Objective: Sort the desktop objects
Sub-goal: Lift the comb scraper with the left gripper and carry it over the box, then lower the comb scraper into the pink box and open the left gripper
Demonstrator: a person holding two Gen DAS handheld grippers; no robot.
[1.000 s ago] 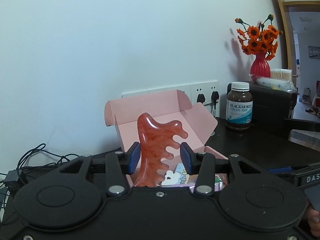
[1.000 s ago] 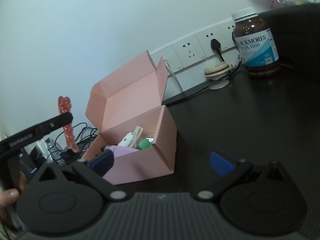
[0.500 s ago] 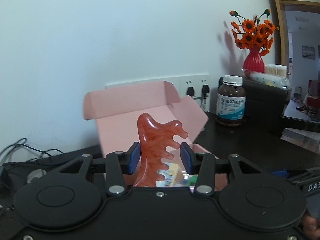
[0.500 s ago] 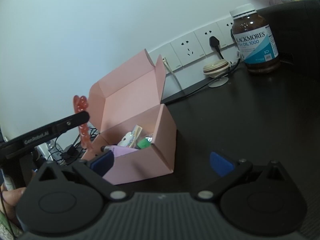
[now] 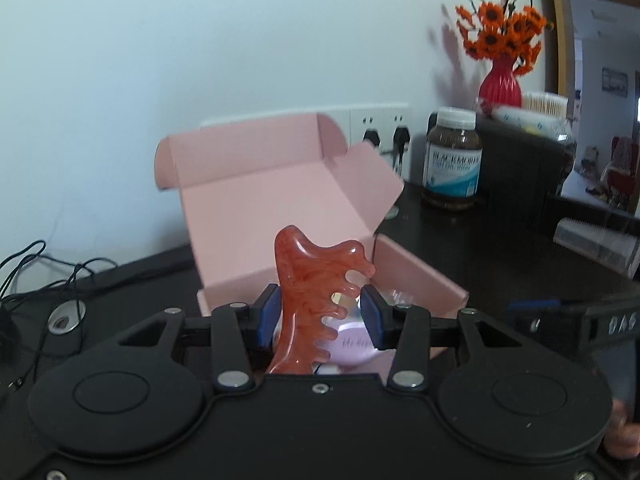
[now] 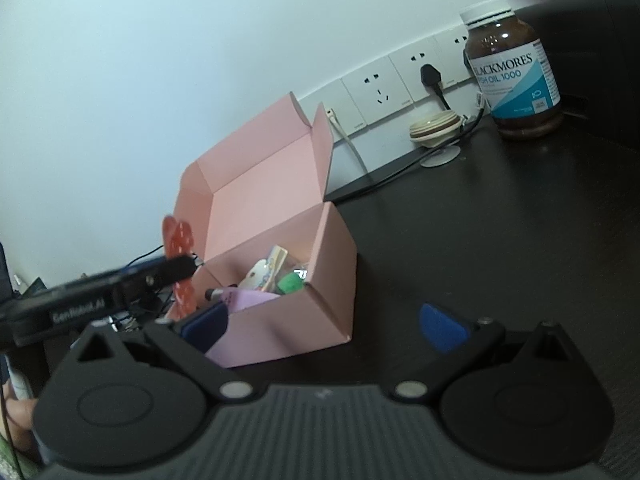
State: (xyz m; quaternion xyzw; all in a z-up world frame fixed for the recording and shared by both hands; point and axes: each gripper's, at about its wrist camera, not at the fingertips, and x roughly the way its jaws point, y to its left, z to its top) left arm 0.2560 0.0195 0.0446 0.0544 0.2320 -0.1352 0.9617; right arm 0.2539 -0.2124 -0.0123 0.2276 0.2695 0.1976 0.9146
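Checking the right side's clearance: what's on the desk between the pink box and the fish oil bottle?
In the right wrist view, between the pink box and the fish oil bottle sit a stack of beige discs and black cables; otherwise bare dark desk.

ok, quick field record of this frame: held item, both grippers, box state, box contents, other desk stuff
held item: red marbled comb, upright, teeth toward the right pad
left gripper: shut on the comb, over the near edge of the box
right gripper: open, nothing between the pads, beside the box
box: pink cardboard box, lid flipped back
box contents: lilac item, green item, printed packet
other desk stuff: brown supplement bottle, red vase with orange flowers
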